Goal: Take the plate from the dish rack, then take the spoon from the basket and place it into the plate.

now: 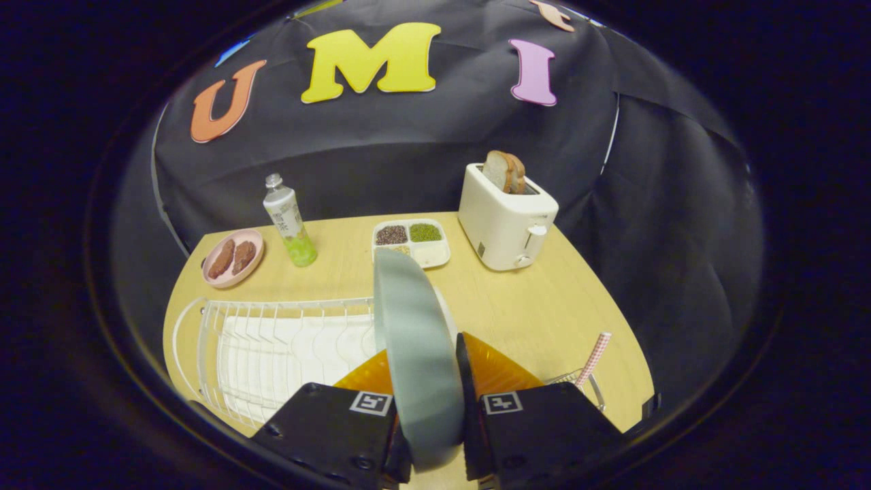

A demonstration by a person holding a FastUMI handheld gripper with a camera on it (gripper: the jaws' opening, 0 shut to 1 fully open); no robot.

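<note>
A grey plate (415,340) stands on edge between my two fingers, its rim running away from me over the right end of the white wire dish rack (272,340). My gripper (429,381) is shut on the plate, one finger pressing each face. To the right of my fingers, the corner of a wire basket (578,378) shows, with a pink checked handle (595,357) sticking up out of it. I cannot tell whether the plate rests in the rack or is lifted clear of it.
On the wooden table (544,306) beyond the plate are a divided white tray of grains (411,241), a white toaster (505,221) holding bread slices, a green drink bottle (290,221) and a pink plate (233,257) with brown food.
</note>
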